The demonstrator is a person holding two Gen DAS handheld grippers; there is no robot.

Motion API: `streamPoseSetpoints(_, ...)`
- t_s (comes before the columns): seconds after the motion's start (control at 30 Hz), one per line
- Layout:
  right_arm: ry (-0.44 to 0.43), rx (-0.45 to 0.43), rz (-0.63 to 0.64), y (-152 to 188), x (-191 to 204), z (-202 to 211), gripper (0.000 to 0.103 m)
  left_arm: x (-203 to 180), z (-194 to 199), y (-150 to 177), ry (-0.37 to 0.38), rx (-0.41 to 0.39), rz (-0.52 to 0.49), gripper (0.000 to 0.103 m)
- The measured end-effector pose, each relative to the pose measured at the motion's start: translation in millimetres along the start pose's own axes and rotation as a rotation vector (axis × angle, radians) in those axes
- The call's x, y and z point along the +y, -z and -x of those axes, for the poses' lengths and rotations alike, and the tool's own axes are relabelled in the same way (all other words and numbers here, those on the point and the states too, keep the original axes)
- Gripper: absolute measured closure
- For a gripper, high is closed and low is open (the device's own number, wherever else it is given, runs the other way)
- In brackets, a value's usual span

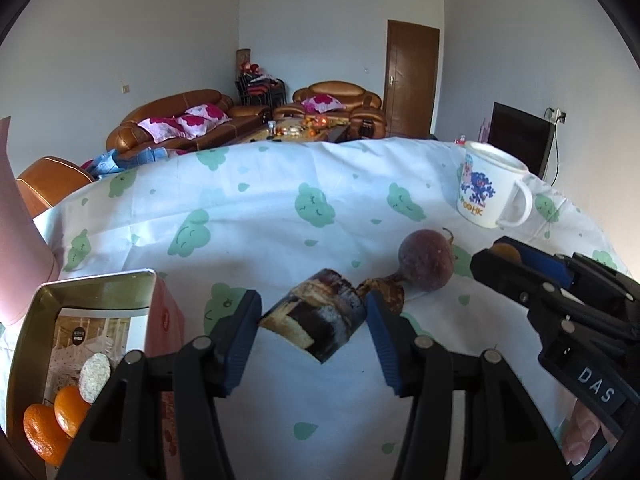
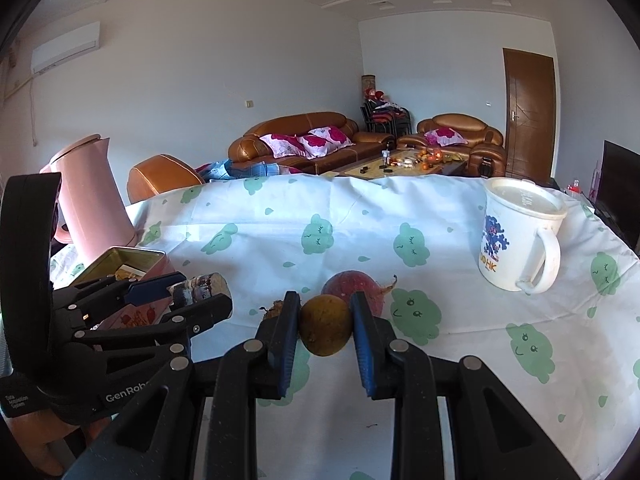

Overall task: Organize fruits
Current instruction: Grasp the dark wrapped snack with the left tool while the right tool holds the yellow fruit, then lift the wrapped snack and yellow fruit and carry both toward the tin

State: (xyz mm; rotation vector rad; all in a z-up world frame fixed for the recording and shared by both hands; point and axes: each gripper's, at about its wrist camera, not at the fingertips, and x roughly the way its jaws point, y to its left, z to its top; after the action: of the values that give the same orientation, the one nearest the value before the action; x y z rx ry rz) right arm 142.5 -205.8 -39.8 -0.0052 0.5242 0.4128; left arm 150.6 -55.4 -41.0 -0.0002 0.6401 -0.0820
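Just right of the open tin (image 1: 96,312), left gripper (image 1: 312,320) is clamped on a dark, mottled cylindrical chunk (image 1: 316,316), lifted clear of the cloud-print tablecloth (image 1: 280,216); can't tell which fruit it is. Tin already holds two oranges (image 1: 56,420) and a pale speckled oval piece (image 1: 95,376), with a printed card lining the bottom. Further right of the tin, right gripper (image 2: 326,330) is clenched on a small round yellow-brown fruit (image 2: 326,330), held off the cloth. Behind that, a purple-red round fruit (image 1: 426,260) sits loose on the cloth, with a brown withered scrap (image 1: 384,290) just beside it. White mug (image 2: 516,236) stands well right of the tin, pink kettle (image 2: 90,196) right behind it.

Step in hand, my read: both grabs done, carry to the tin pending. Next move likely calls for swinging the left load over the tin mouth and letting go low, missing the oranges; right load follows, one hand at a time as the tin opening looks narrow. Purple fruit remains.

Writing: "DAS" on right gripper body in the left view; "GenRob…" (cut off) and small "Data Acquisition System" on the left gripper body in the right view; mug shows "…HK" under a blue cartoon, start unreadable. Tin side print illegible.
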Motion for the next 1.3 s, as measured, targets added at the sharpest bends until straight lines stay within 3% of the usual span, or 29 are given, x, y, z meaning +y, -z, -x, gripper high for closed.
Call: streamPoseSetpoints(1.3, -0.016, -0.104, 0.035, 2, 6, 21, 0.075, 3, 32, 5, -0.017, -0.162, 0.016, 0.047)
